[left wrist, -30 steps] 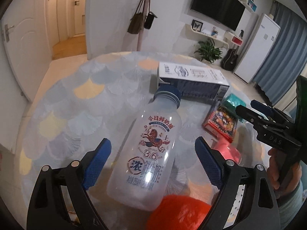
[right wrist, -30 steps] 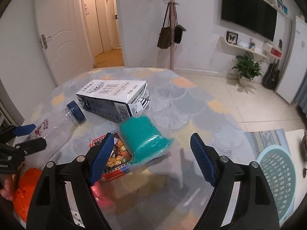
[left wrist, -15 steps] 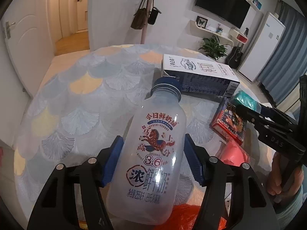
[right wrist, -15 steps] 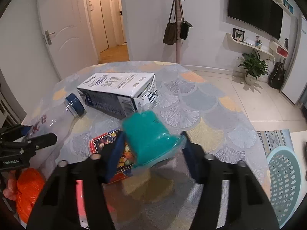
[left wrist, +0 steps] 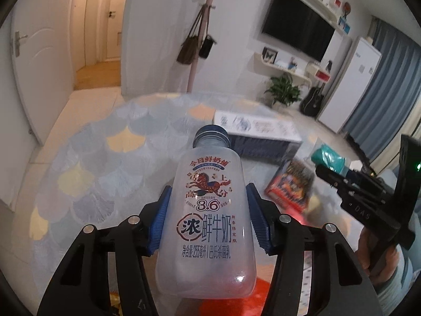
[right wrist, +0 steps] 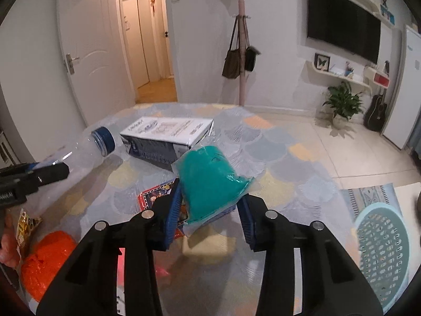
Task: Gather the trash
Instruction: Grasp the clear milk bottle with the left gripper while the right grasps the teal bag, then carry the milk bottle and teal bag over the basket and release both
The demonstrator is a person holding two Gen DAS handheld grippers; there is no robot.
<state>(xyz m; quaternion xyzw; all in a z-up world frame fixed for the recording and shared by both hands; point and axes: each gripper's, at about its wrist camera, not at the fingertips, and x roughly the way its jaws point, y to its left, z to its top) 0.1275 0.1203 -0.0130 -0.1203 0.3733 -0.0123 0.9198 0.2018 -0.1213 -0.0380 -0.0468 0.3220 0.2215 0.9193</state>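
Table (right wrist: 302, 163): wearing a fan-patterned cloth and carrying the trash.
Basket (right wrist: 381, 247): pale blue, sitting on the floor to the table's right.
Milk carton (right wrist: 168, 138): lying on its side at mid-table.
Milk bottle (left wrist: 210, 210): being gripped at mid-body, blue cap pointing away.
Teal packet (right wrist: 210, 181): being held raised over a red printed pack (right wrist: 155, 197).
Left gripper (left wrist: 208, 221): fingers pressing both bottle sides.
Right gripper (right wrist: 211, 212): fingers pinching the teal packet.

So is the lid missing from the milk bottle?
No, the milk bottle held in the left gripper has its dark blue cap on top.
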